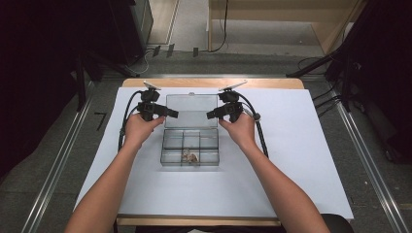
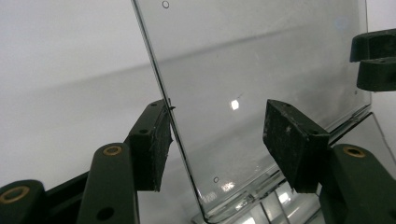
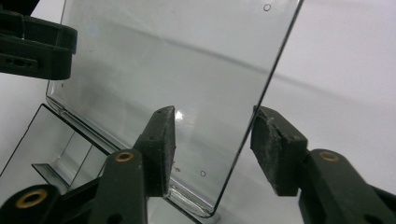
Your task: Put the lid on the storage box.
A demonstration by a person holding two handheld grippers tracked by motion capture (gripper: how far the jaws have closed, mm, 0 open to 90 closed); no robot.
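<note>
Clear plastic compartment box (image 1: 190,147) sits mid-tabletop on the white sheet (image 1: 301,160), its lid (image 1: 191,110) raised at the far side.

Left gripper (image 1: 170,113): fingers spread wide around the lid's left edge. In the left gripper view the lid (image 2: 261,84) edge runs between them; the near finger pad (image 2: 152,142) touches or almost touches that edge, while the other pad (image 2: 292,142) stands clearly apart from the lid face. Nothing is clamped.

Right gripper (image 1: 214,114): mirror arrangement at the lid's right edge. In the right gripper view the lid (image 3: 173,70) edge falls between the fingers; the outer pad (image 3: 275,147) sits just beside the edge, the inner pad (image 3: 161,144) lies in front of the lid face with a gap showing. Open, no hold.

High view adds: both hands, left (image 1: 140,130) and right (image 1: 240,130), flank the box; small brownish items (image 1: 190,157) lie in a front compartment, kind not discernible.

Gripper views add: the actual pad-to-lid gaps, small holes near the lid's corners, and each opposite gripper's black fingers at the frame edge (left gripper view (image 2: 373,58); right gripper view (image 3: 35,44)).
</note>
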